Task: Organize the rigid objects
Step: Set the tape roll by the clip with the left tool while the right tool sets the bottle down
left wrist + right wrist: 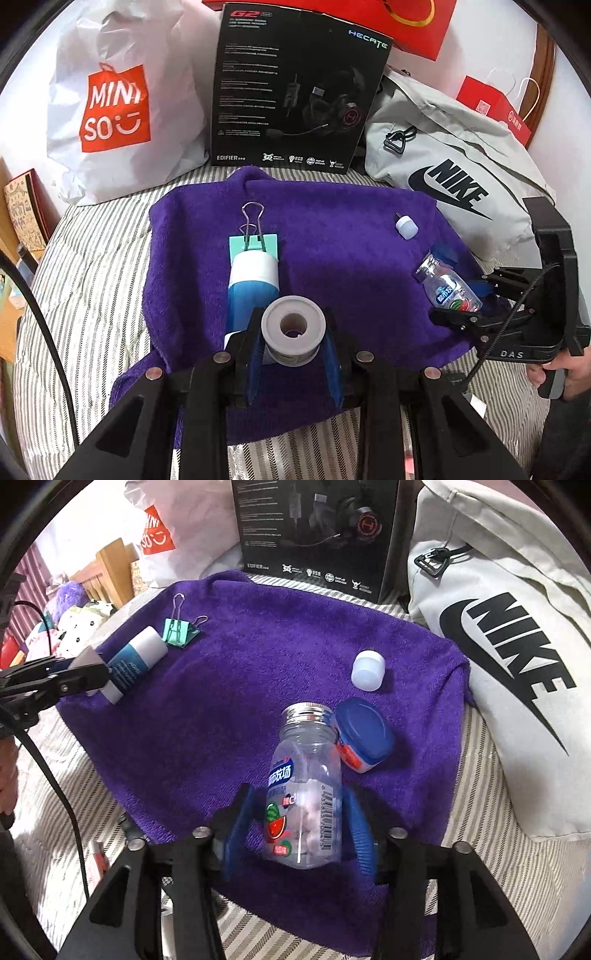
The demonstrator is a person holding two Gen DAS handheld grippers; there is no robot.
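A purple towel (332,206) holds the objects. My left gripper (293,319) is shut on a white spool (293,345), just in front of a blue-and-white tube (253,280) that lies against a green binder clip (253,240). My right gripper (297,790) is shut on a clear candy bottle (306,760) with a silver cap, its blue fingers (360,830) bowed round the sides. A small blue-lidded jar (364,734) touches the bottle's neck. A white cap (368,670) lies farther back. The right gripper (465,299) with the bottle (448,288) shows at the left view's right.
The towel lies on a striped bed cover (92,258). Behind it stand a white Miniso bag (114,107), a black headset box (295,92) and a grey Nike bag (454,173). Red paper bags (495,107) are at the back right. A black cable (55,775) runs along the left.
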